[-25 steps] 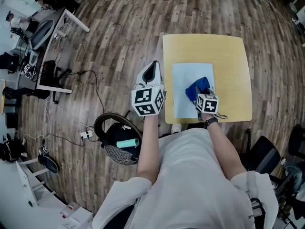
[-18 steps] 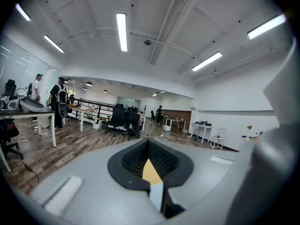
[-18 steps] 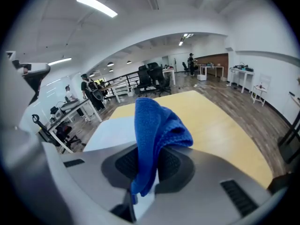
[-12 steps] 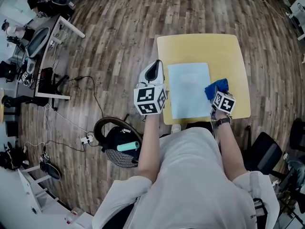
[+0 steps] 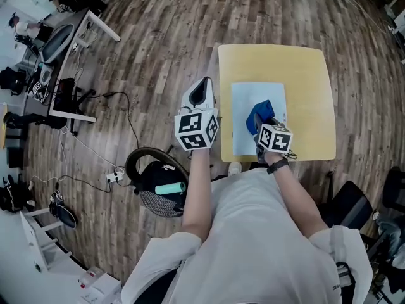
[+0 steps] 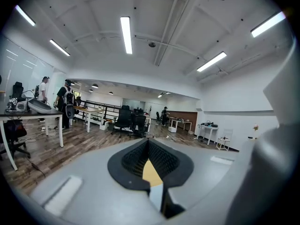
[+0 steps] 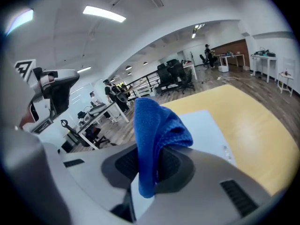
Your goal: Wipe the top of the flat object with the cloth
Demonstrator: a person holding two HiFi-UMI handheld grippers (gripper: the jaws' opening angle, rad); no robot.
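A flat pale-blue board (image 5: pixel 272 97) lies on the small yellow table (image 5: pixel 310 75). My right gripper (image 5: pixel 264 123) is shut on a blue cloth (image 5: pixel 259 115), which rests on the board's near half. In the right gripper view the blue cloth (image 7: pixel 154 135) bunches up out of the closed jaws, with the board (image 7: pixel 201 125) and table (image 7: pixel 248 116) beyond. My left gripper (image 5: pixel 201 94) hovers off the table's left edge over the floor, shut and holding nothing; its view looks out level across the office.
Wooden floor surrounds the table. A round black basket (image 5: pixel 155 185) with a teal roll sits near the person's left side. Desks and cables (image 5: pixel 63 75) stand at far left, a black chair (image 5: pixel 351 201) at right.
The right gripper carried the cloth from the board out to the table's right side, then back left onto the board's near half. The left gripper stayed put.
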